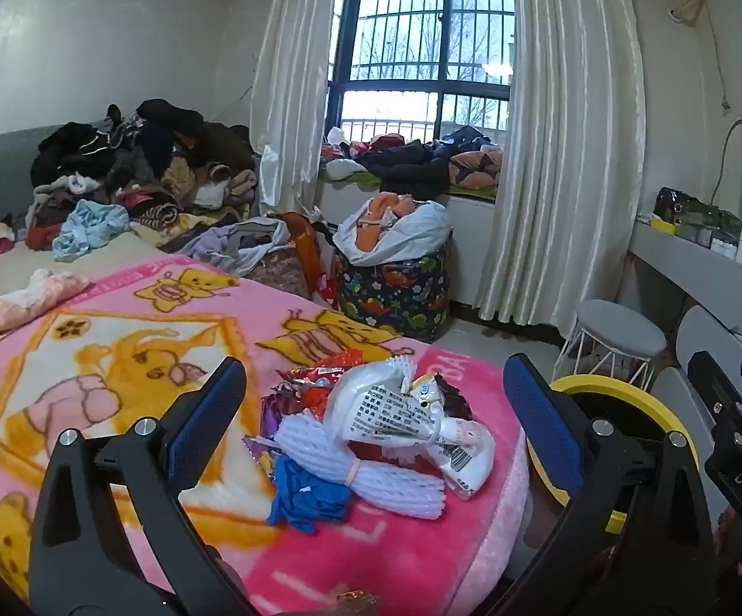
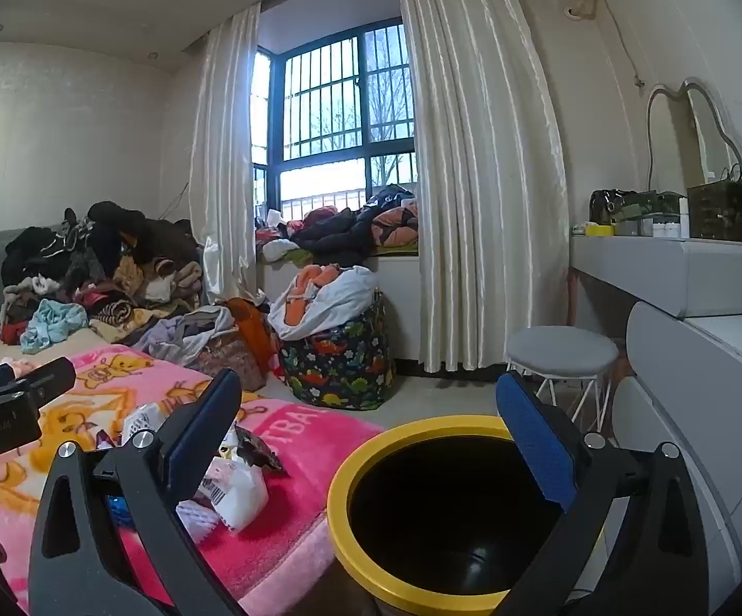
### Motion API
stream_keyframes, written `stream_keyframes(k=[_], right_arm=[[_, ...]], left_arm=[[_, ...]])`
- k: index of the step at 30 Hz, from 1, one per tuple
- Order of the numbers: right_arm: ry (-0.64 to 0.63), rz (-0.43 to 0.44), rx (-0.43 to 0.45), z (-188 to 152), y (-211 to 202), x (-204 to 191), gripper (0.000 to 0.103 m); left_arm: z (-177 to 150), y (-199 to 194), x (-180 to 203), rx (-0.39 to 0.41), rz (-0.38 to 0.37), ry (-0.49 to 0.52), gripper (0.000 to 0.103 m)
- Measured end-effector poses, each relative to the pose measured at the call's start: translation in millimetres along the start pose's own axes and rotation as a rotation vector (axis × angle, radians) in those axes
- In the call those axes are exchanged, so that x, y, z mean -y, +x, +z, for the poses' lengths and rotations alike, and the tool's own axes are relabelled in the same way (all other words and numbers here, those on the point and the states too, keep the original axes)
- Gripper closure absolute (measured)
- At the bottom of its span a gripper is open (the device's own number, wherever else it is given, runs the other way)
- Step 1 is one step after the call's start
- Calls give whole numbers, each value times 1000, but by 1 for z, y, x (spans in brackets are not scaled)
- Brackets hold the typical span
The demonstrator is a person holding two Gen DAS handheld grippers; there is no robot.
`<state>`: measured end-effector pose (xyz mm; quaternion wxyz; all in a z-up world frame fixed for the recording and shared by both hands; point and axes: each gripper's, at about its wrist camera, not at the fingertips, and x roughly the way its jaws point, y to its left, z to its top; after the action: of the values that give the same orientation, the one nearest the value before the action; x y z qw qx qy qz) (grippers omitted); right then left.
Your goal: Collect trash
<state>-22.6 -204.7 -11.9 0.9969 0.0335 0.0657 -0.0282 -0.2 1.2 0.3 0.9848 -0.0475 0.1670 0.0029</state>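
Trash pile point(image 1: 376, 431): on pink blanket point(image 1: 114, 369) at bed corner, beside yellow-rimmed bin point(image 2: 422, 513).
Handling: likely light, soft, crinkly; pinch white wrapper point(image 1: 402, 410) at bunched middle.
Left gripper point(image 1: 376, 405): fingers wide, empty.
Right gripper point(image 2: 371, 421): wide, empty, over bin.
Hidden: bin bottom dark; lower wrappers overlapped.

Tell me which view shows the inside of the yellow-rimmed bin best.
The right wrist view: the yellow-rimmed bin sits between the open right gripper's fingers, its dark interior visible. The left wrist view shows only a slice of rim behind a finger.
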Motion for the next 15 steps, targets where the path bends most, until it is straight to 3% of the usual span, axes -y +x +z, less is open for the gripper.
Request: stream_keyframes(k=[15], right_arm=[[-11, 27, -30, 1, 1, -1, 6]], left_arm=[[-3, 1, 9, 8, -8, 7, 11]])
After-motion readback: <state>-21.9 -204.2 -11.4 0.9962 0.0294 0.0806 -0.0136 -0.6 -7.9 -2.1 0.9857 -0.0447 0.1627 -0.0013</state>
